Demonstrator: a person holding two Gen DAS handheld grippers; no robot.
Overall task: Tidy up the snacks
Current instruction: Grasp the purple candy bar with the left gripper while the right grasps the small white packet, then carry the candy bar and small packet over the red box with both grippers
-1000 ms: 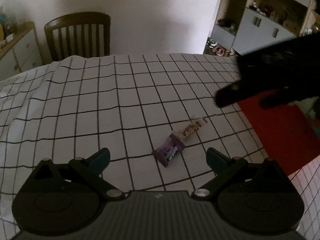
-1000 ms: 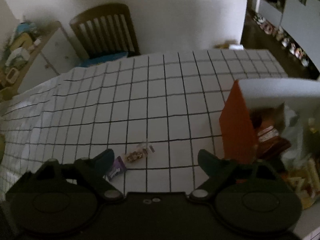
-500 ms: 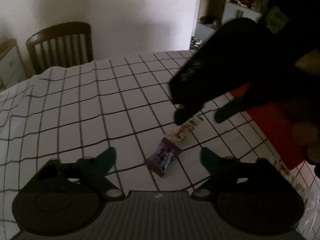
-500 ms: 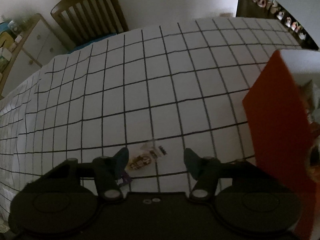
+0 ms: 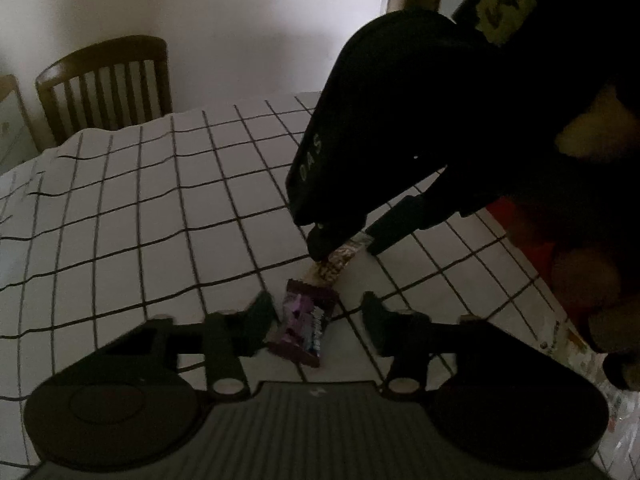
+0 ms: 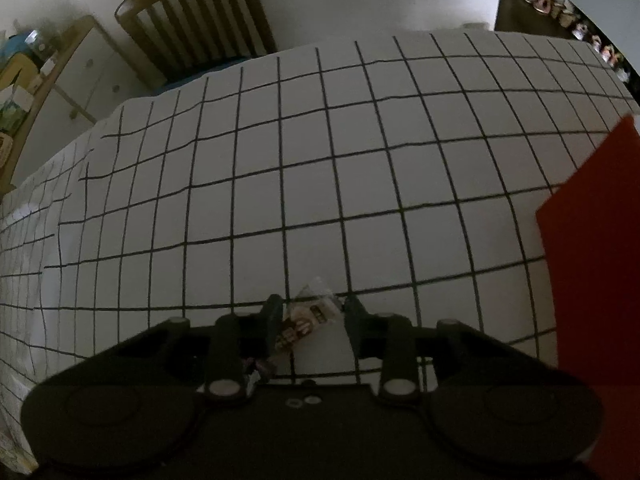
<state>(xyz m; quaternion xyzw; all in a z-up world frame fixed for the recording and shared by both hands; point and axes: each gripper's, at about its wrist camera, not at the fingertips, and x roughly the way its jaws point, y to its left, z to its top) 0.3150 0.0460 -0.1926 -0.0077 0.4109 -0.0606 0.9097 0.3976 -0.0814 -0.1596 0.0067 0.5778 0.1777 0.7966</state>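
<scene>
Closing claws: left claw [image 5: 316, 312] straddles purple candy [image 5: 302, 326], right claw [image 6: 314, 314] clear-wrapped bar [image 6: 306, 318].

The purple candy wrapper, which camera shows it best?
The left wrist view. There the purple candy wrapper lies whole on the checked tablecloth, between the closing jaws of the left gripper. The right wrist view shows only a sliver of it behind that gripper's left finger.

Black gripper bodies, teal-tipped fingers [image 5: 262, 308], silver screws
</scene>
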